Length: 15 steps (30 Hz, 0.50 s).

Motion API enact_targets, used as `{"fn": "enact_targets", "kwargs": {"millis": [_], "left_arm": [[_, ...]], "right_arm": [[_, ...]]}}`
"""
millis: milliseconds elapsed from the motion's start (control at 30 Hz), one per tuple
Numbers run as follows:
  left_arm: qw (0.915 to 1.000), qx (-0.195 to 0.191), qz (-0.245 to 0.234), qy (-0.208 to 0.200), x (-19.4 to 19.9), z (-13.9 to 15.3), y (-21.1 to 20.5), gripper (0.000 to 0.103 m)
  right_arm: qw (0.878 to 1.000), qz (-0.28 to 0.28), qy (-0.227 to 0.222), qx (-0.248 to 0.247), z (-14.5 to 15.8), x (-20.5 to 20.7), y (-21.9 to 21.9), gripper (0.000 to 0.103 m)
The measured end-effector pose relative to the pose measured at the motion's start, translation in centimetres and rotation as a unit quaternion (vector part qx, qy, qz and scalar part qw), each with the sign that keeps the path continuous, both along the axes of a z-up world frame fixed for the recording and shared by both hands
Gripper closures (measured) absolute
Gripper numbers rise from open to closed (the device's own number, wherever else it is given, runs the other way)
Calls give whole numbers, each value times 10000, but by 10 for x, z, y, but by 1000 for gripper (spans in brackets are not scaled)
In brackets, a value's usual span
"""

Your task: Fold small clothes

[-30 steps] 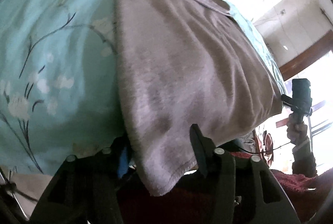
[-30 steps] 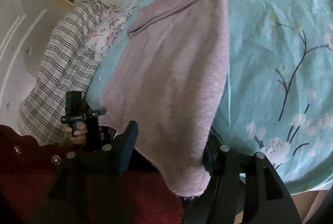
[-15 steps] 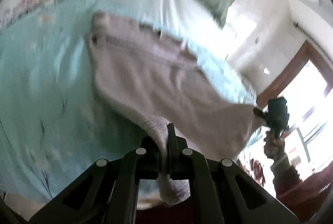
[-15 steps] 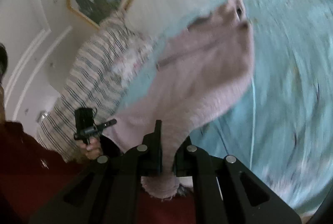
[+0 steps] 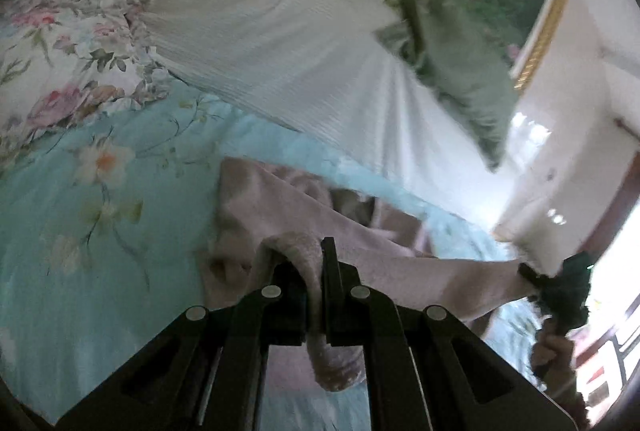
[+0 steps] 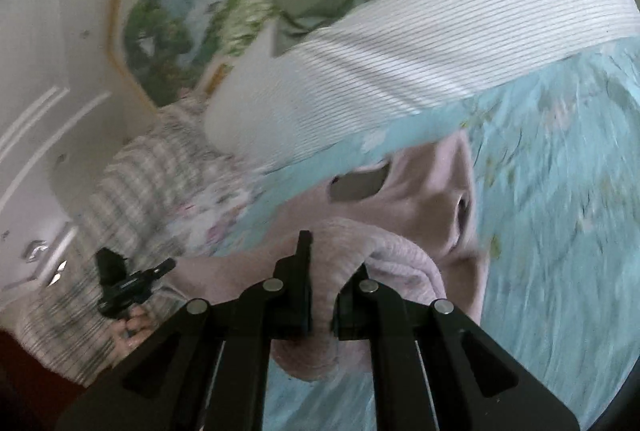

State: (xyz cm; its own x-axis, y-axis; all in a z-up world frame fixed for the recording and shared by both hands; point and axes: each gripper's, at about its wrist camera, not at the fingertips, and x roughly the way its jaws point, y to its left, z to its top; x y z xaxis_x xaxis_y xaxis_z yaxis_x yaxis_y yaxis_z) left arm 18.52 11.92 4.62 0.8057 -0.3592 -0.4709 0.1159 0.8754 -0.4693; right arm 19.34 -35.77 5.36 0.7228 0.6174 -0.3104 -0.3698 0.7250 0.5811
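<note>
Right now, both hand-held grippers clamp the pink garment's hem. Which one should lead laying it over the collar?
Neither clearly; slight edge right. The right hand-held gripper looks straight at the pink garment's neck opening. The left hand-held gripper, also shut on cloth, sits off the garment's corner.

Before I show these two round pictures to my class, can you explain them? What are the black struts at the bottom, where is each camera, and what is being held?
There is no robot here. A person holds a two-finger tool in each hand, and a fisheye camera on each tool looks forward along its fingers, which gives the round, bent view. The black struts are those fingers.

In the left wrist view, the left tool is shut on a pinkish-mauve knitted garment. In the right wrist view, the right tool is shut on another part of the same garment.

The garment's far end lies on a light blue flowered bedsheet, with a white ribbed pillow beyond. Each view also catches the person's other hand and tool at the side.
</note>
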Motion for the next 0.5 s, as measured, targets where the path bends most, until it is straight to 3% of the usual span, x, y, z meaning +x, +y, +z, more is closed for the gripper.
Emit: {"fn": "enact_targets", "kwargs": {"millis": [200, 500], "left_arm": [[9985, 220, 221, 458, 95, -24, -4, 99], [9931, 566, 337, 969, 184, -68, -6, 99]], "right_arm": [[9966, -415, 457, -549, -12, 98, 2, 94], [9881, -702, 999, -940, -56, 182, 9, 94]]}}
